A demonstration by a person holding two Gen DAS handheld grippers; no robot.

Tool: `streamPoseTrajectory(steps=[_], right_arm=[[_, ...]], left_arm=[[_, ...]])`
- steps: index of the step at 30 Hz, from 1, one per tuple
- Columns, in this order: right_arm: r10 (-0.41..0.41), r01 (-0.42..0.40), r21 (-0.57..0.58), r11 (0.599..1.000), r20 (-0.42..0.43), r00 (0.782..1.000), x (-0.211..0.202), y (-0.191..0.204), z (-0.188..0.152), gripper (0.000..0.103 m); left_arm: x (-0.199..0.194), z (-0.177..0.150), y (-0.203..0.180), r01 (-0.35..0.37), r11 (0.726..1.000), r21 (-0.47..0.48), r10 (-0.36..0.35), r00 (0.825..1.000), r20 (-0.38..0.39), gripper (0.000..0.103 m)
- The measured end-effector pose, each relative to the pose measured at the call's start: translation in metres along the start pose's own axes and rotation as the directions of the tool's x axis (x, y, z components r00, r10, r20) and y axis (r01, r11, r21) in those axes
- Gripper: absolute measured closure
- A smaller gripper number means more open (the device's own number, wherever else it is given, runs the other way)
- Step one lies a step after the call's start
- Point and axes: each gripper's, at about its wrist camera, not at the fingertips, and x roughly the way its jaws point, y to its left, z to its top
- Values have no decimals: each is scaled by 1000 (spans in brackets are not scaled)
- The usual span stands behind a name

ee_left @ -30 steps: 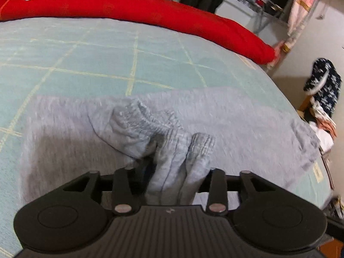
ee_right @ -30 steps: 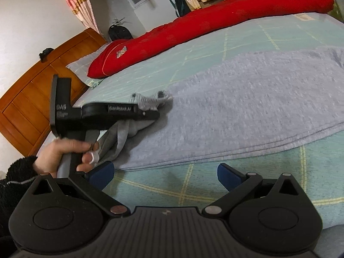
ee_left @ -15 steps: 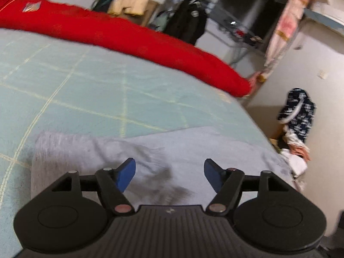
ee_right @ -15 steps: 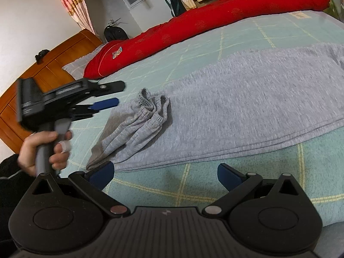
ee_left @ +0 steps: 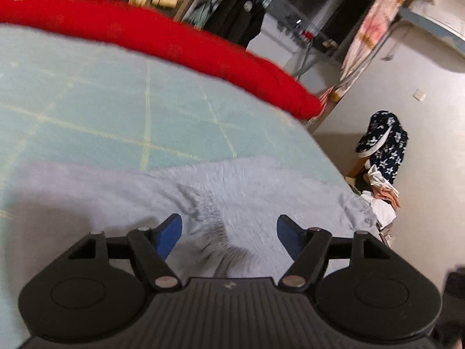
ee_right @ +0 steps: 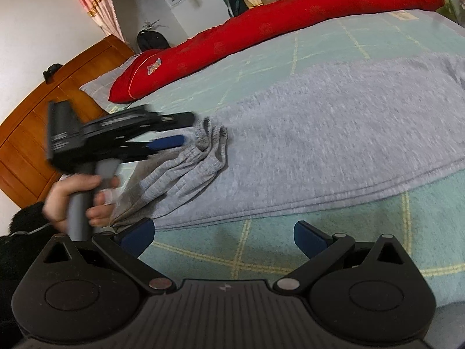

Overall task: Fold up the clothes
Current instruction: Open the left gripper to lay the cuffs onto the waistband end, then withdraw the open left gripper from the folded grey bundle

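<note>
- The grey sweatpants (ee_right: pixel 319 133) are lying flat on the bed (ee_right: pixel 290 250), folded lengthwise so that several layered edges are stacking along the near side.
- The cuffed leg ends (ee_right: pixel 200 151) are lying turned back on top of the garment at about 9 o'clock in the right wrist view, bunched and ribbed, not smoothed flat.
- Judging from that, one lengthwise fold seems to be in place and a crosswise fold is sitting only part way; the cuffs are looking too crumpled to count as a finished fold, and squaring the bundle is appearing to be left.
- The fabric is reading as soft, heathered fleece, thick enough to hold a ridge where it is creasing; the motion blur is hiding finer detail.
- The left gripper (ee_left: pixel 229 232) is hovering just above the cuffs with its blue pads spread wide and nothing between them; in the right wrist view it is sitting at 9 o'clock, held by a hand (ee_right: pixel 78 197).
- The right gripper (ee_right: pixel 223 238) is hanging over bare bedsheet at 6 o'clock, just short of the garment's near edge, its pads likewise apart and holding nothing.
- Farther out, a red quilt (ee_right: pixel 290 20) is stretching along the bed's far side toward 12 o'clock.
</note>
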Motion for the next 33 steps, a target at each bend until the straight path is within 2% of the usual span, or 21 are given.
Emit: streamPoseTrajectory(steps=[4,7,10,14,17,20,21,23,25,29,32,33], right_arm=[[-10,10,-64,998,0,1000,12,8,12,0],[-63,69,-167,984,43,997,27,16,27,0],[-130,137,-223,965,47,990,51,12,36,0],[-160,150,-207,967,-30,987,82,-6,32,0],[-176,169,-267,949,0,984,85,-5,19,0],[-199,200,-316,927,37,979,86,0,9,0],[-206,210,-328,921,47,977,86,2,7,0],[-220,229,-351,908,67,973,86,5,2,0],[-233,249,-374,893,87,968,87,8,-2,0],[-241,262,-380,887,102,965,87,9,-3,0],[-253,274,-375,885,107,962,88,11,-4,0],[-256,278,-374,885,108,961,89,11,-4,0]], left_arm=[[-34,-5,8,-7,999,43,8,1000,-4,31],[-44,-17,14,31,999,24,-31,999,-18,30],[-42,-36,22,78,996,-39,-80,995,-53,29],[-32,-69,36,71,989,-131,-86,990,-109,29],[-43,-78,39,98,983,-153,-114,988,-102,29],[-63,-73,35,52,993,-101,-57,997,-49,29],[-70,-70,33,17,998,-66,-18,1000,-12,29],[-82,-67,29,-47,999,10,47,997,55,29],[-87,-69,24,-128,987,97,120,989,89,31],[-73,-86,19,-162,955,249,152,987,58,31],[-59,-98,27,-157,958,239,165,986,-13,35],[-62,-102,26,-152,958,242,160,987,-12,35]])
